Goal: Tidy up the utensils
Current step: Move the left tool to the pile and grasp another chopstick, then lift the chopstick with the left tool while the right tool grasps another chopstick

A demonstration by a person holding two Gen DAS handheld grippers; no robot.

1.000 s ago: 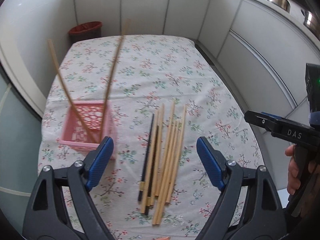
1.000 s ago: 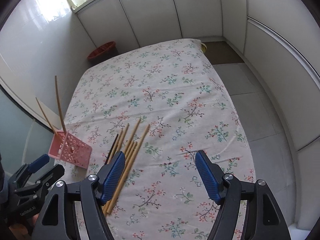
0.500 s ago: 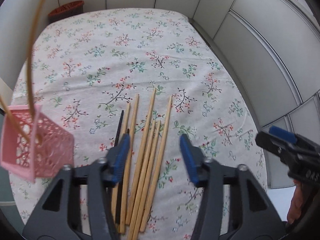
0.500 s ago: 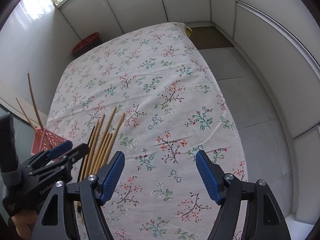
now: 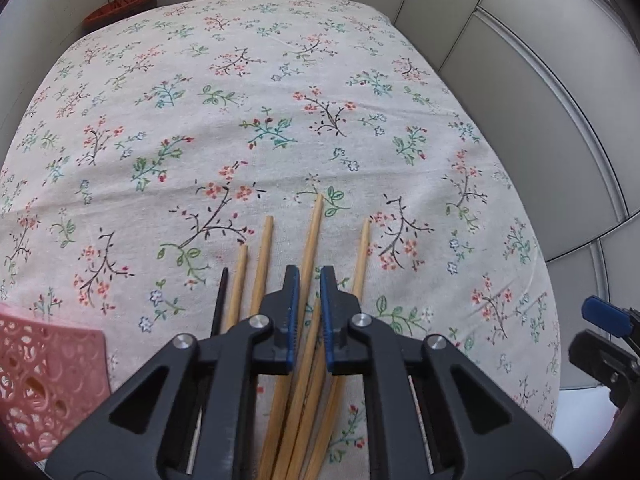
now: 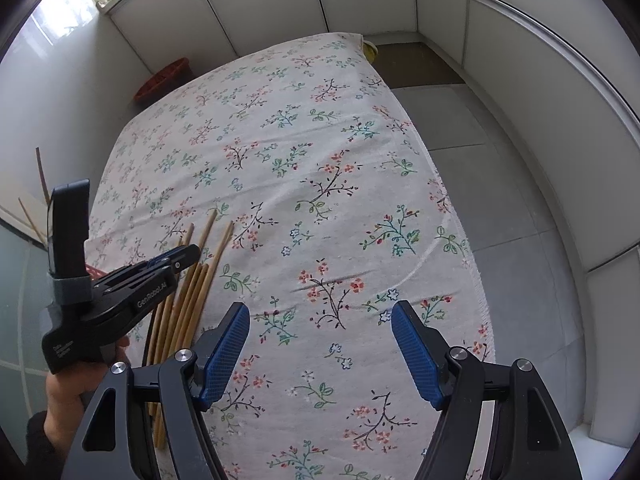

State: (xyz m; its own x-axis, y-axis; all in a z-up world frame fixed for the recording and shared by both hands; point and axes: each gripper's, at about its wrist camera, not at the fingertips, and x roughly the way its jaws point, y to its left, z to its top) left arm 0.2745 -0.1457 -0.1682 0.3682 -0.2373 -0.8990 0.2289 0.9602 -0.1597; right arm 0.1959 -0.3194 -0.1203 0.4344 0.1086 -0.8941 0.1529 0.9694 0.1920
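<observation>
**Left fingers closing on one bamboo chopstick**

Fingers (image 5: 291, 312) of my left gripper (image 5: 309, 280), ribbed blue pads on black plastic arms, are closing around a long bamboo chopstick (image 5: 314, 228) that runs up between them at lower centre of the left wrist view; I cannot tell whether the pads already press it. It belongs to a loose fan of round, pale wooden chopsticks (image 5: 262, 252), with one thin dark chopstick (image 5: 219, 300) at the fan's left edge. Their lower ends are hidden under my gripper's arms. All lie on a soft floral tablecloth (image 5: 240, 120), lightly creased. A pink plastic basket (image 5: 44, 376) with lacy cut-out walls is cut off at the lower left. My right gripper (image 6: 320, 344) hangs spread wide over bare cloth, nothing between its cross-hatched blue pads. At the upper left sits a red-rimmed bin (image 5: 124, 4), partly hidden behind the table edge.
</observation>
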